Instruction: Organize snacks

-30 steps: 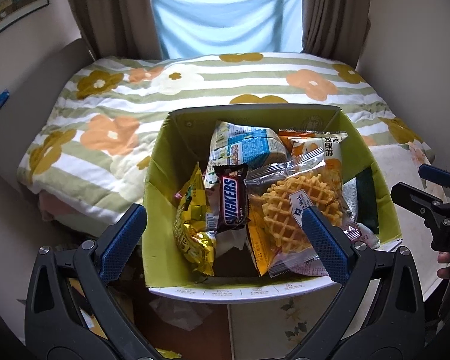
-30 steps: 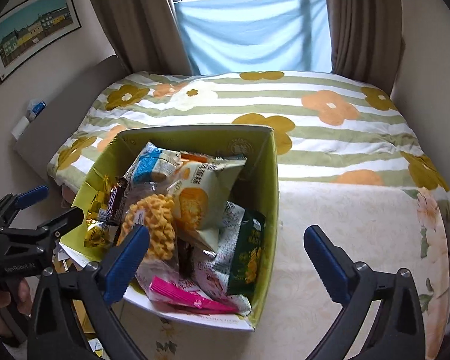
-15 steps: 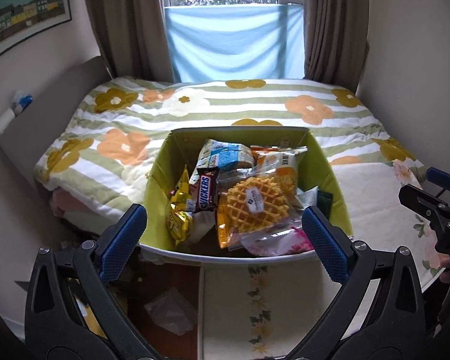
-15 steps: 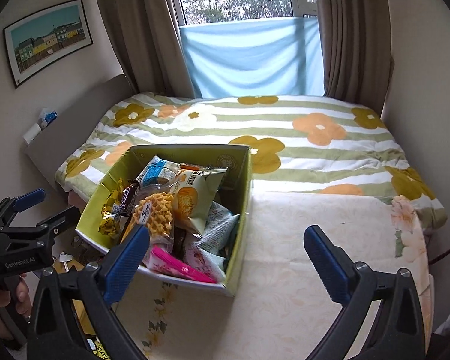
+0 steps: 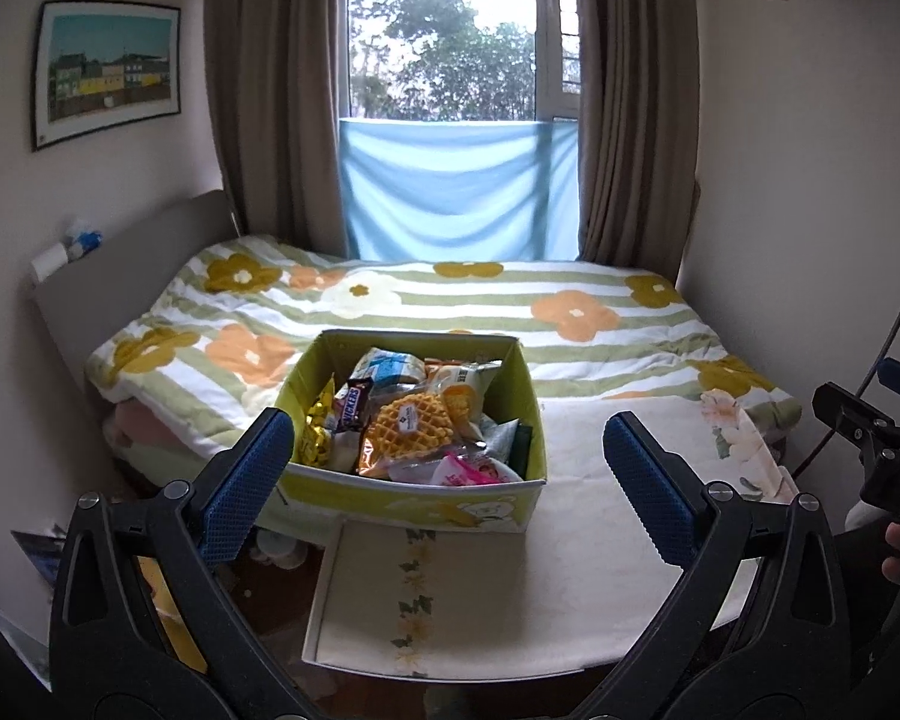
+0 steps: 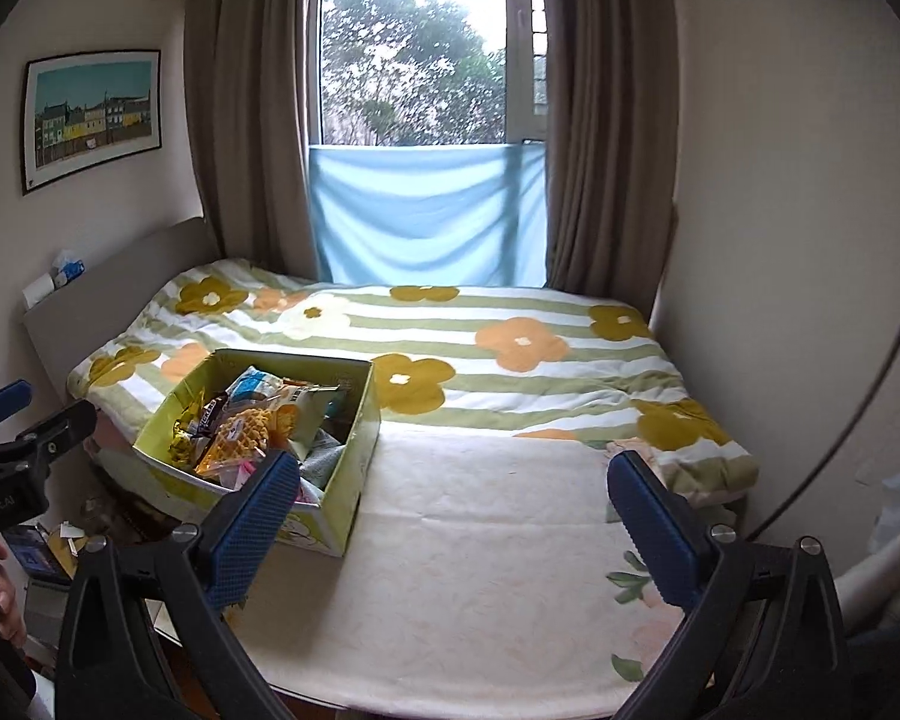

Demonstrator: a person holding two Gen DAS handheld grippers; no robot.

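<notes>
- Green-yellow cardboard box [image 5: 417, 504] sits at the centre of the left wrist view, on the left part of a cream table [image 5: 570, 570] whose cloth carries faint floral print; in the right wrist view the box [image 6: 354, 456] lies at centre left.
- Readable writing: a brown Snickers bar [image 5: 352, 405] stands upright among the packets, its white letters partly legible. A clear-wrapped waffle [image 5: 411, 429] carries a small blue-and-white label too small to read. A pale packet [image 5: 465, 387] behind it shows printed characters I cannot make out.
- On the black body of the left gripper, at the left edge of the right wrist view, small pale lettering ends in ".AI"; the rest is cut off.
- Left gripper [image 5: 450, 474]: its blue, cross-hatched pads [image 5: 243, 483] are spread wide, pinching nothing and touching nothing; the box shows between them, farther off.
- Right gripper [image 6: 453, 519]: blue textured pads [image 6: 654, 531] also spread wide over bare tablecloth, gripping nothing; the box is just to the left of its left finger.
- Other contents: a crinkled gold foil packet [image 5: 317, 432] at the box's left, a pink wrapper [image 5: 465, 471] at the front, a blue-and-white bag [image 5: 387, 367] at the back.
- Behind the table, a quilt [image 5: 450, 312] with green stripes and orange and mustard flowers covers a bed.
</notes>
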